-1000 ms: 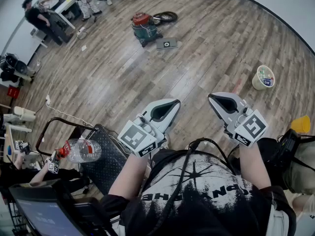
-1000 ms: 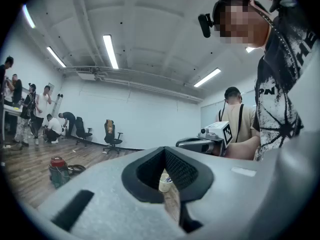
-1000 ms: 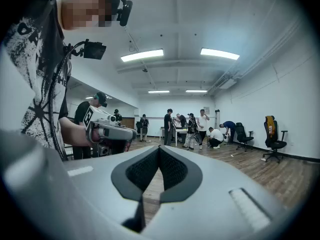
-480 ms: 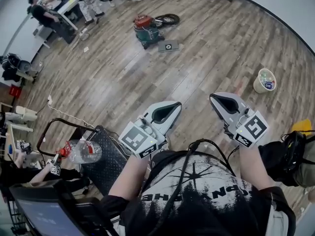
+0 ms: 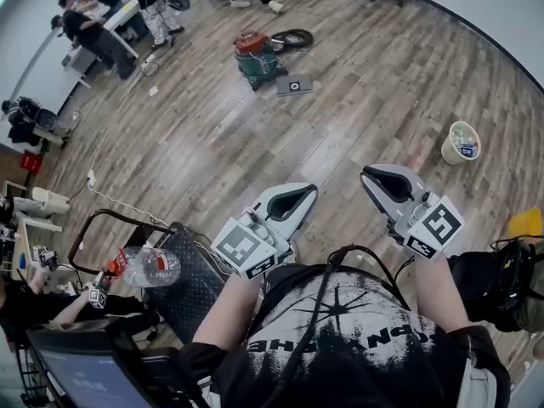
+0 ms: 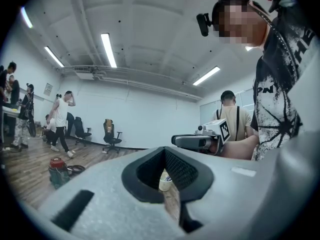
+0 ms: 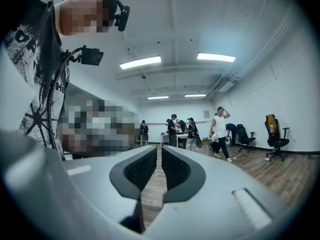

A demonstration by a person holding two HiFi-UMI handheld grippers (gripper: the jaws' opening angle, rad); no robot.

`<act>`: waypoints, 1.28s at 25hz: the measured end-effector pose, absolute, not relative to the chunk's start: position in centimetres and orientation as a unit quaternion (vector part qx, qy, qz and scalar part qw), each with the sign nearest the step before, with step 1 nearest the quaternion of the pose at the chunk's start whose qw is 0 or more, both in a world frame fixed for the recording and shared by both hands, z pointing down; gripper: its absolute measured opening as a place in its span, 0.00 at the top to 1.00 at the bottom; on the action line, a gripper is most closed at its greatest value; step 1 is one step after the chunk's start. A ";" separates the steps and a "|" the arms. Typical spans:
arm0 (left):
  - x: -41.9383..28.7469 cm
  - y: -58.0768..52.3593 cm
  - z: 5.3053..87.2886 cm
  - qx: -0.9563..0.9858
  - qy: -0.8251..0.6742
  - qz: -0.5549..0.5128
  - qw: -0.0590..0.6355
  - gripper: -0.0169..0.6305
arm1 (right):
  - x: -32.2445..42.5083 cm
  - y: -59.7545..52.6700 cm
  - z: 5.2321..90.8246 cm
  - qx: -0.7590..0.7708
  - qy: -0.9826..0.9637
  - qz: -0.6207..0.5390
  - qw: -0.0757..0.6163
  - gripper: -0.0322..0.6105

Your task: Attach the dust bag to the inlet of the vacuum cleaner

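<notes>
The task has not really begun; in my judgement this is the approach step. The vacuum cleaner (image 5: 255,56) stands far away on the wooden floor (image 5: 212,143), with its hose (image 5: 289,37) coiled just beside it. A flat dark piece with a pale mark (image 5: 294,85) lies near it, and I take this for the dust bag, though it is too small to be sure.

Both tools are held level in front of the person's chest, well apart from these things. The left hand-held gripper (image 5: 306,194) is clenched with nothing in it. The right hand-held gripper (image 5: 372,177) has just been opening its jaws; a narrow gap shows between the pads, and nothing is between them.

The next move probably calls for walking to the vacuum cleaner, lowering both tools and opening the left one too, so that the bag can be taken by its edge.
</notes>
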State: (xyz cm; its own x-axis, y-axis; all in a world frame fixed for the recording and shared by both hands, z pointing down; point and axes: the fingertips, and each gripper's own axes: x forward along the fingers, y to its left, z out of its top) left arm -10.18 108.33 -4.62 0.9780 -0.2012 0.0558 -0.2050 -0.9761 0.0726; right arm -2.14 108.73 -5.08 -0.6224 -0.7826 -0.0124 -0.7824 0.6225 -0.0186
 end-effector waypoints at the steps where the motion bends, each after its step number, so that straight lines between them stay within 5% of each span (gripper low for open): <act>1: -10.2 108.4 -4.7 0.994 -0.102 0.023 0.037 0.97 | -2.2 108.7 -5.1 -0.435 0.901 -0.005 0.011 0.90; 17: -10.5 107.1 -4.1 0.994 -0.104 0.031 0.030 0.97 | -2.6 107.3 -4.2 -0.440 0.898 -0.008 0.020 0.93; 32: -13.0 94.7 -4.1 0.996 -0.079 0.014 0.037 0.97 | -5.2 95.1 -5.0 -0.470 0.883 0.009 -0.007 0.94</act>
State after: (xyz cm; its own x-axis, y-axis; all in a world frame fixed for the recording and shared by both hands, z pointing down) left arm -13.04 94.70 -4.07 0.9871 -0.1566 0.0343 -0.1587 -0.9847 0.0717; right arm -5.21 95.14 -4.96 -0.5579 -0.8299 0.0046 -0.8296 0.5579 0.0217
